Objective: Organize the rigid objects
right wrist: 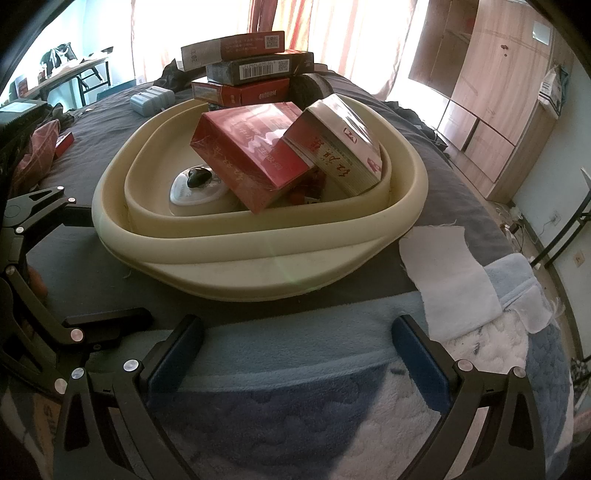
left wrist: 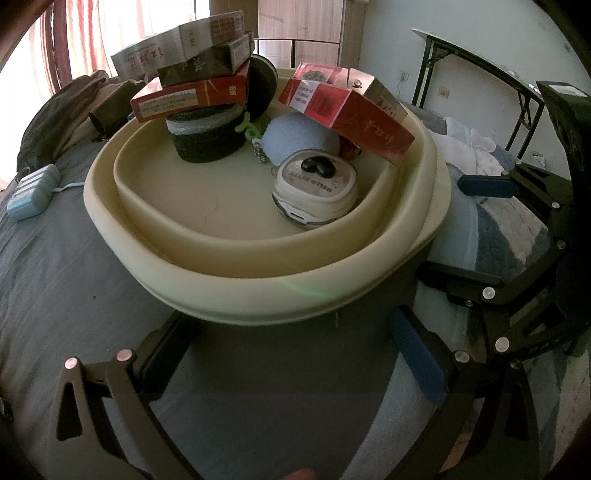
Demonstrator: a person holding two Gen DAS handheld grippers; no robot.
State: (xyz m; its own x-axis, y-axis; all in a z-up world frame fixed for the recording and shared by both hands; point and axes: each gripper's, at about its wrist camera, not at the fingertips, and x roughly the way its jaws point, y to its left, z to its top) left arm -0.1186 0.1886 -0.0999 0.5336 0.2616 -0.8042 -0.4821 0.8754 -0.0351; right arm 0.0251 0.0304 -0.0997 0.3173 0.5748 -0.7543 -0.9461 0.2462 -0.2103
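Sitting straight ahead of both empty, wide-open grippers, left gripper (left wrist: 291, 354) and right gripper (right wrist: 297, 354), the cream tub (right wrist: 258, 243) fills mid-frame; the right seems nearer.

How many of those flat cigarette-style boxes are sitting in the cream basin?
5. Three are stacked on the dark round holder: top box, middle box, bottom red box. Two lean by the far rim: red box, silver-sided box. Others may hide beneath.

Backlit by daylight through blown-out curtains (right wrist: 325, 26), with the near side of the basin (left wrist: 258, 291) in soft shadow. Faint green flare on its rim. Heavy fisheye bending and dark vignetting at corners; focus mostly sharp.
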